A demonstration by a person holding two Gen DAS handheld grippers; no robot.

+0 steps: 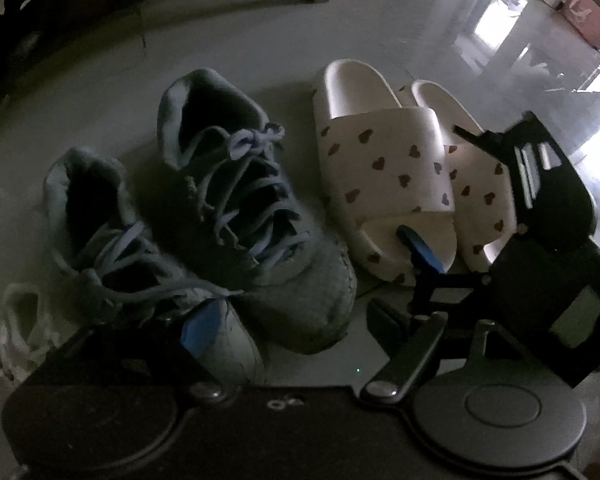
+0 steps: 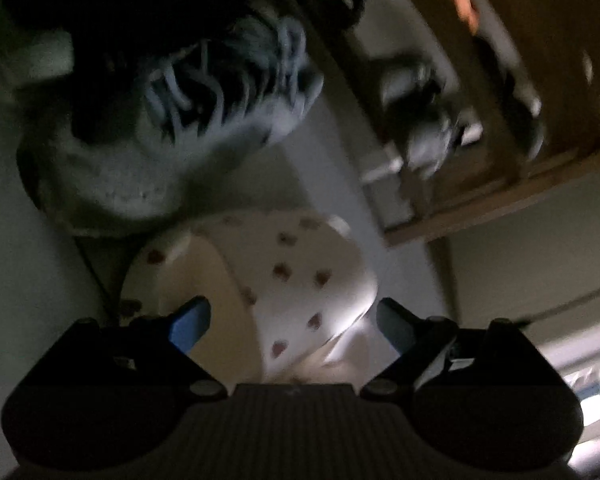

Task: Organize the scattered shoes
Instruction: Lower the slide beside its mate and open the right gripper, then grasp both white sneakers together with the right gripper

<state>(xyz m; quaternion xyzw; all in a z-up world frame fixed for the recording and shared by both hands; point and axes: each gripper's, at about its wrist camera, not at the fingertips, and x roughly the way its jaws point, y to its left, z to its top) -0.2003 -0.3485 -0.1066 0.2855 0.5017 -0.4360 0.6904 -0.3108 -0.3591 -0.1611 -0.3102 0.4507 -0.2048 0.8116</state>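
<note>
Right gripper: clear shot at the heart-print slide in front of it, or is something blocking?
Probably yes. The right gripper stands open with the heart-print slide directly ahead between its fingers, nothing in between. The grey sneaker lies just beyond the slide's far end, not in the path. The picture is blurred, though.

Dim room, glossy pale floor (image 1: 380, 32) (bright glare at right), apparently a wooden shelf (image 2: 500, 184) nearby.

A glossy pale floor (image 1: 112, 128) carries two grey laced sneakers (image 1: 236, 200) beside two cream heart-print slides (image 1: 384, 172), side by side.
</note>
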